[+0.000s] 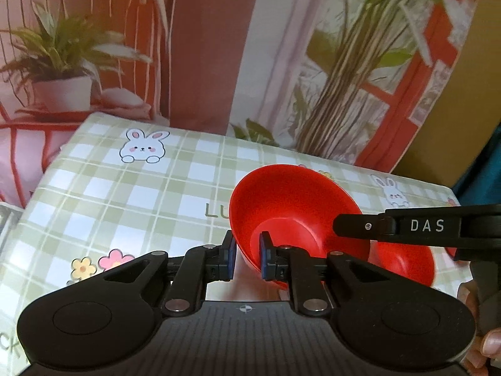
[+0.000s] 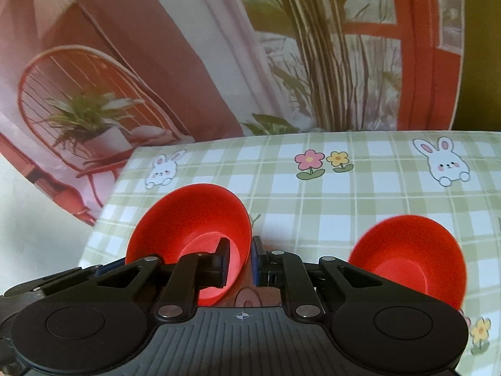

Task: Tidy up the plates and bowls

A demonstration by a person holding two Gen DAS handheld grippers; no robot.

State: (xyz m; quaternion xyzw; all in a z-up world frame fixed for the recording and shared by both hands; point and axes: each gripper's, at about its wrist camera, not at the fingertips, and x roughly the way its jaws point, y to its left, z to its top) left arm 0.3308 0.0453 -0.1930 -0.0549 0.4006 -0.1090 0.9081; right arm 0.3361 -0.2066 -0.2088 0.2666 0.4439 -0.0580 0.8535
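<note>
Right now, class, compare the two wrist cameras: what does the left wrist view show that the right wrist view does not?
Only the left wrist view: the left gripper pinching the near rim of the red bowl, the right gripper seen side-on with DAS lettering, a person's fingers. Only the right wrist view: the right gripper's own fingertips on that bowl's rim, a complete pink-and-yellow flower pair. Both: the gripped bowl, a second red bowl, the checked rabbit tablecloth.

The right gripper [image 2: 239, 258] clamps the rim of a tilted red bowl [image 2: 188, 219] at about 10 o'clock of centre. A second red bowl [image 2: 410, 257] sits at 4 o'clock above the checked worktop [image 2: 344, 200].
</note>
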